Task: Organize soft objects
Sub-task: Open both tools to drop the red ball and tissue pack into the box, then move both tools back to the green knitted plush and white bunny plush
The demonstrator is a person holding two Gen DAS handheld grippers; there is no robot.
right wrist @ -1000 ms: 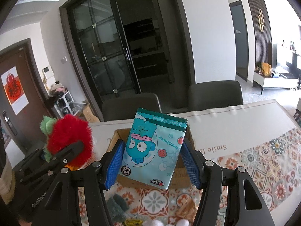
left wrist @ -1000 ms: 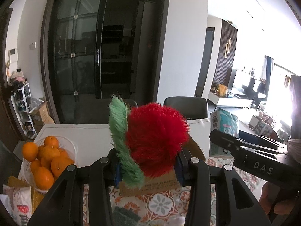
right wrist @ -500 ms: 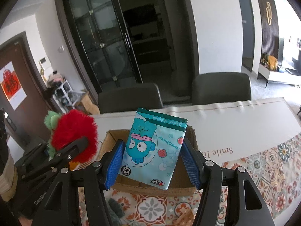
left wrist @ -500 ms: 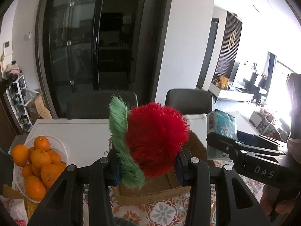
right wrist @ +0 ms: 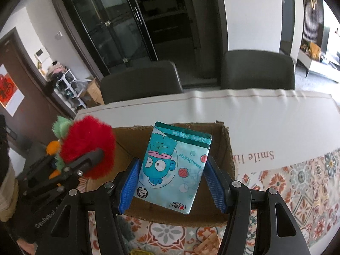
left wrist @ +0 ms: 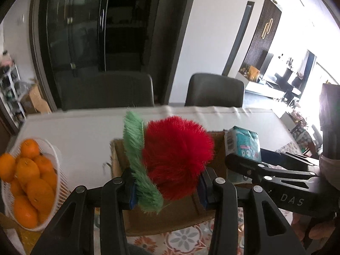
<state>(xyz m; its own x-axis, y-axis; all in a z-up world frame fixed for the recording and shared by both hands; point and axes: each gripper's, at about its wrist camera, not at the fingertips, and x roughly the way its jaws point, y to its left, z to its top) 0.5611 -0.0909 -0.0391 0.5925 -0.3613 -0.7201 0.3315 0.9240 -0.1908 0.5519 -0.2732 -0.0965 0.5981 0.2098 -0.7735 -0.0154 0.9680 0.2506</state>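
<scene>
I had the left gripper (left wrist: pixel 165 193) clamped on the fluffy red toy (left wrist: pixel 177 157) and the right gripper (right wrist: pixel 173 182) clamped on the tissue pack (right wrist: pixel 175 165), both above the open cardboard box (right wrist: pixel 230 159), neither dropped in yet.

Left gripper (left wrist: pixel 167 188) jaws clamp red plush (left wrist: pixel 177 157) above cardboard box (left wrist: pixel 170 218).

Right gripper (left wrist: pixel 250 170) — "DAS"; tablecloth (right wrist: pixel 255 114) — "Smile".

Grey chairs (right wrist: pixel 258 69), dark glass doors (right wrist: pixel 119 23)
</scene>
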